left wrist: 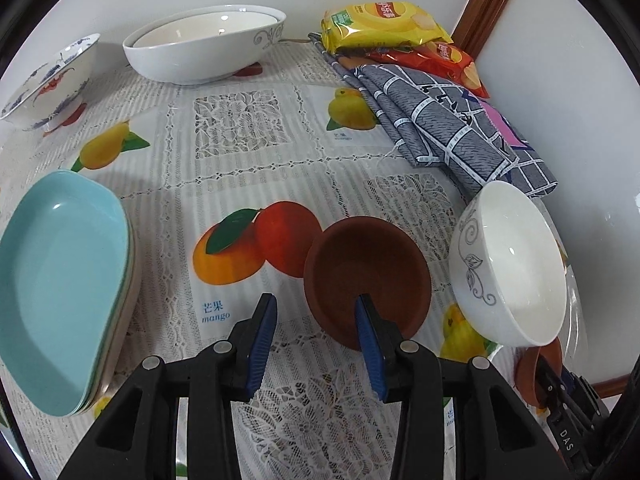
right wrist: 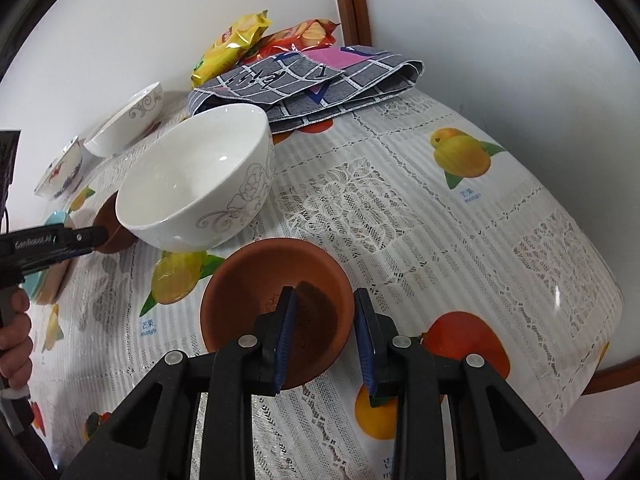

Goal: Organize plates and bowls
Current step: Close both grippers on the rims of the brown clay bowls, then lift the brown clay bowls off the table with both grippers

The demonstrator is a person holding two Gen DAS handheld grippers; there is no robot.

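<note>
Terracotta-brown bowl [left wrist: 366, 280] sits at lower centre of the left wrist view, with the left gripper [left wrist: 316, 336] spread wide across its near-left rim: the right finger [left wrist: 370, 346] lies inside the bowl, the left finger [left wrist: 262, 342] outside over the tablecloth [left wrist: 248, 152]. Neither pad visibly presses the rim.

A second brown bowl [right wrist: 276, 312] occupies lower centre of the right wrist view. The right gripper [right wrist: 325, 336] stands partly open, astride the bowl's near-right rim: left finger [right wrist: 286, 340] inside the bowl, right finger [right wrist: 366, 346] just outside the wall. Contact with the rim cannot be confirmed.

White bowl with grey scroll pattern [right wrist: 200, 188] stands between the two brown bowls, just beside each. Stacked teal plates [left wrist: 60, 292] lie at the left edge of the left wrist view. Nested white serving bowls [left wrist: 204, 48] and a blue-and-red painted bowl [left wrist: 48, 84] sit at upper left. A folded grey checked cloth [left wrist: 448, 124] and snack bags [left wrist: 384, 24] lie at upper right.
</note>
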